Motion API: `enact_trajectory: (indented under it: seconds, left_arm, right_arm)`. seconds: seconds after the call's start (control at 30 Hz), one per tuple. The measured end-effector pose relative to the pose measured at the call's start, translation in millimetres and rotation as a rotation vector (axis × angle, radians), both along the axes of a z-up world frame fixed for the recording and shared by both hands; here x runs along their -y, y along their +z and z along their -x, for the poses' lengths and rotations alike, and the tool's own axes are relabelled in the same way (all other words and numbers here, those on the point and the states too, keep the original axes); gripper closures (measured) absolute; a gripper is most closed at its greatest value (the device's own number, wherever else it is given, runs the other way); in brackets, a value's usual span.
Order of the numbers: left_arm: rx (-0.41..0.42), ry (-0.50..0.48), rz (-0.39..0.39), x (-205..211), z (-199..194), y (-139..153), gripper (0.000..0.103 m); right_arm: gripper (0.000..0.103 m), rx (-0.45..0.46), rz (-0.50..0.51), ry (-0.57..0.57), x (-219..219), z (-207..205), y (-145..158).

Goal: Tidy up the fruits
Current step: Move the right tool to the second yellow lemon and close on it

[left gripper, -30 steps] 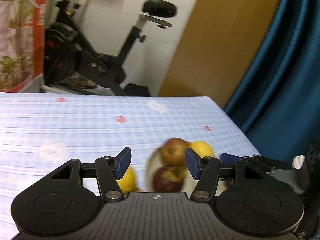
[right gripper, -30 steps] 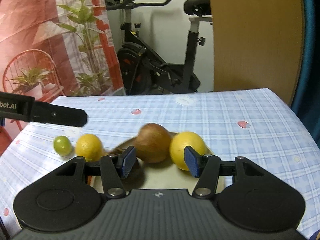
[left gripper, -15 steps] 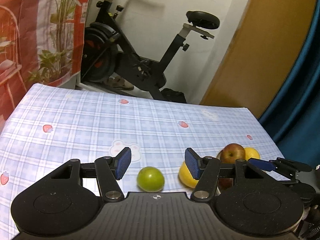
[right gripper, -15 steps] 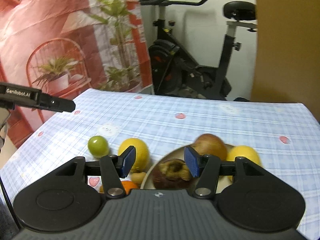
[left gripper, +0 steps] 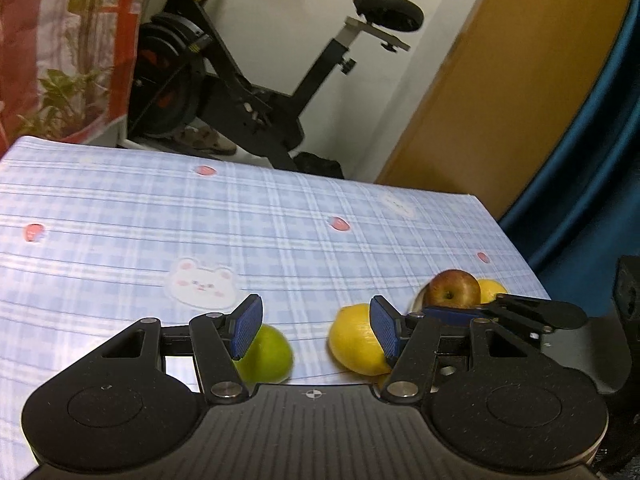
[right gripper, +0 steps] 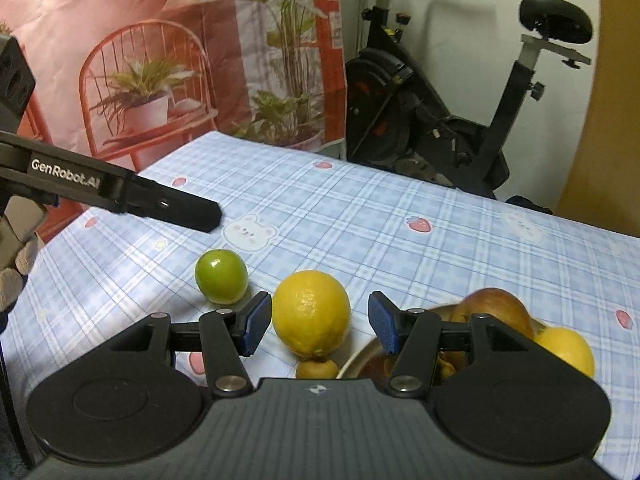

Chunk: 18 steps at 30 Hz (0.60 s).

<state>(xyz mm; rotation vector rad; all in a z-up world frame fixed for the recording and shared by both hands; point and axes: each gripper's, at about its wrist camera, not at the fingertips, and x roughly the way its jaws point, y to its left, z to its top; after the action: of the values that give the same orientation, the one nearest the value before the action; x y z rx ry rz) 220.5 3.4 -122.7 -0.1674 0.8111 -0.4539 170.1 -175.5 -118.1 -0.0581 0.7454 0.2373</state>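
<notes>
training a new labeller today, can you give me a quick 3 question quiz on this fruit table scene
1. True or false: the green fruit lies in the bowl.
2. Which fruit shows between the right gripper's open fingers? A) an apple B) the large lemon C) the green fruit
3. Fill in: the left gripper holds ____.

Key
1. False; it lies on the tablecloth, apart from the bowl.
2. B
3. Nothing; its jaws stand open and empty.
</notes>
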Motion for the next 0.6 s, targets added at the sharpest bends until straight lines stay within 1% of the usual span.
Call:
enact_trajectory:
  seconds: [0.13, 0.27, 0.43, 0.6]
  left_arm:
    - [-0.021, -0.035, 0.003, 9, -4, -10, 0.041]
    - [-0.042, -0.062, 0.0, 18, -7, -19, 0.041]
    - [-0.059, -0.076, 0.003, 23, -11, -27, 0.041]
    - [-0.074, -0.071, 0.004, 24, -14, -30, 0.041]
  right_arm:
    - [0.046, -0.049, 0.014, 0.03, -4, -12, -10]
    - [0.046, -0.078, 0.032, 0.044, -9, -19, -18]
    - [0.045, -0.094, 0.027, 0.035, -8, -23, -24]
    - [0.045, -0.083, 0.018, 0.027, -9, -24, -24]
